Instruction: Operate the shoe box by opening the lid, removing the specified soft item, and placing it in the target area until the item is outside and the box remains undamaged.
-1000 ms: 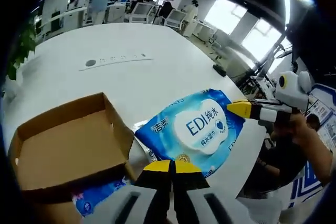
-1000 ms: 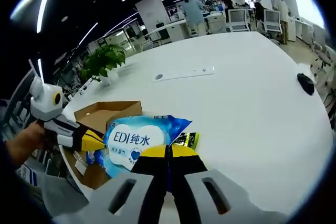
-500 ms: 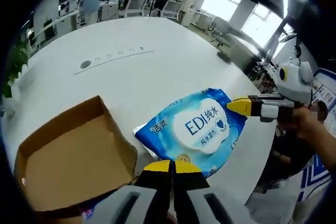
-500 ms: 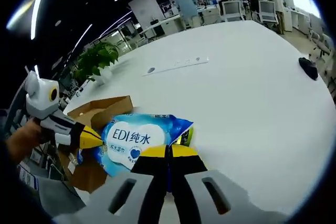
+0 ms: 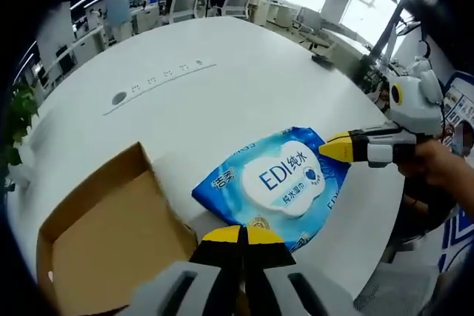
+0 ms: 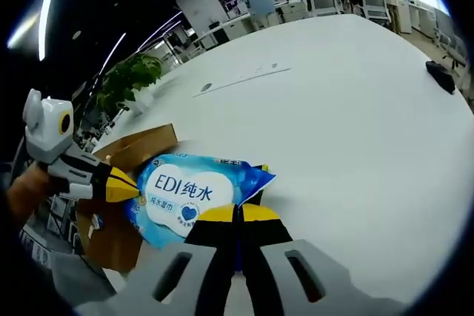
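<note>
Blue wipes pack [image 5: 284, 180], white "EDI" label, held above the table [image 5: 222, 101] near its edge, beside the open box [image 5: 111, 234]. Left gripper [image 5: 241, 235] and right gripper [image 6: 236, 214] each pinch opposite ends of it, jaws closed on the wrapper.

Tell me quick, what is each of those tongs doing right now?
Left tongs: shut on the blue wet wipes pack.
Right tongs: shut on the same pack's opposite edge.
</note>
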{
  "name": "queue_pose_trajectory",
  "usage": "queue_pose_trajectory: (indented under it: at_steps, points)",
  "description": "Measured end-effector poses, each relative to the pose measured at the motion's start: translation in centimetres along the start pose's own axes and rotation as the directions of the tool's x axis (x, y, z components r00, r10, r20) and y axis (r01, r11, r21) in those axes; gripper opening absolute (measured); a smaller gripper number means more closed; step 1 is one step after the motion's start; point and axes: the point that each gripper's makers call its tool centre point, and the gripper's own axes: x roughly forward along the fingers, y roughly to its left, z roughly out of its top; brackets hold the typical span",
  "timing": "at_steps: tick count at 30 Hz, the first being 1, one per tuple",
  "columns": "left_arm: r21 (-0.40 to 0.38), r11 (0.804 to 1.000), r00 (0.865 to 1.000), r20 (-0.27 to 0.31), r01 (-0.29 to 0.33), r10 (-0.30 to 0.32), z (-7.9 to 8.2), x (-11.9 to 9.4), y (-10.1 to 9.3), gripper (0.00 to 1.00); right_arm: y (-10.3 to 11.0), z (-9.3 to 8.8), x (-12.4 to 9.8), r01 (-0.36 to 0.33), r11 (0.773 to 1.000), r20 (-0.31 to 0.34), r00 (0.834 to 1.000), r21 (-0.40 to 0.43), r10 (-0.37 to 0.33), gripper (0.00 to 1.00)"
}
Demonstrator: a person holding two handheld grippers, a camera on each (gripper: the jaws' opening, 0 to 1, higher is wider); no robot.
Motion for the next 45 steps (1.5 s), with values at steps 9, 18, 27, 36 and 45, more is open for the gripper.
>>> queue_pose_trajectory:
  at_steps: [9, 18, 27, 36, 45]
  points:
    - [0.098, 0.994, 0.998, -0.025, -0.053, 0.056, -0.6, 1.0, 0.2, 0.0, -0.3, -0.5, 0.6, -0.007, 1.0, 0.004, 1.0, -0.007, 0.007, 0.0]
    - [0.218, 0.971, 0.994, -0.031, -0.094, 0.104, -1.4, 1.4, 0.2, 0.01, -0.2, -0.3, 0.5, -0.009, 1.0, 0.014, 1.0, -0.014, 0.01, 0.0]
    - [0.256, 0.962, 0.994, -0.016, -0.099, 0.107, -1.6, 0.7, -0.1, 0.11, -0.1, -0.2, -0.1, -0.018, 1.0, 0.006, 1.0, -0.025, 0.018, 0.08]
    - [0.218, 0.975, 0.997, 0.072, -0.055, 0.04, -0.2, -1.2, -1.0, 0.26, 0.5, 0.4, -1.5, 0.004, 0.994, 0.017, 1.0, -0.106, -0.002, 0.24]
    - [0.175, 0.985, 0.991, 0.135, -0.002, -0.022, 0.2, -3.4, -2.1, 0.34, 0.8, 0.3, -3.4, 0.024, 0.985, 0.014, 1.0, -0.171, -0.022, 0.36]
